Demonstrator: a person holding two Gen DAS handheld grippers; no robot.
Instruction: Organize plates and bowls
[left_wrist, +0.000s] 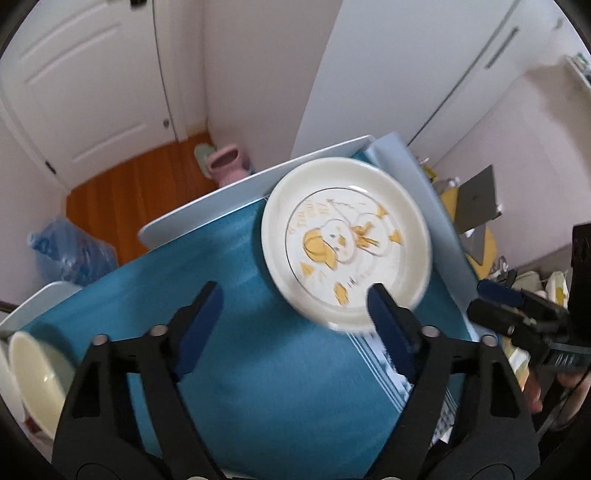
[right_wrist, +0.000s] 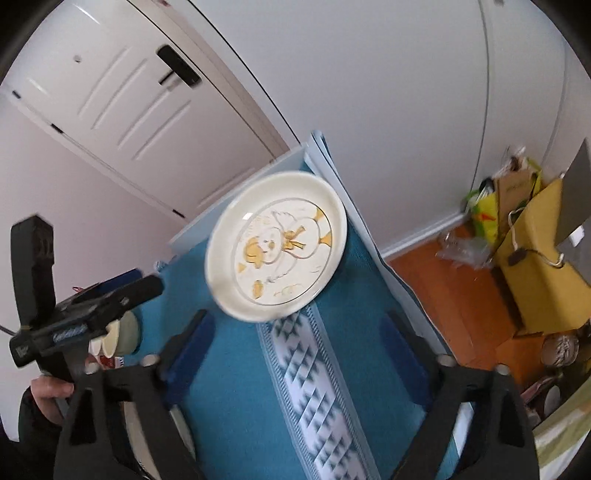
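A: Where does the plate lie from each tool?

B: It lies flat on the blue cloth over the counter, toward the far end. From the left tool it sits ahead and to the right, its near rim just past the right fingertip. From the right tool it sits ahead and slightly left.

A: Which is nearer?

B: I judge the left, though not by much. Both tools are spread wide and hold nothing.

A: Any long axis to the plate?

B: None, it is round. The printed dog faces up, its picture turned sideways to both cameras, so any rim point serves equally.

A: And the bowls?

B: A pale bowl sits at the left edge of the left view, well apart from the plate.
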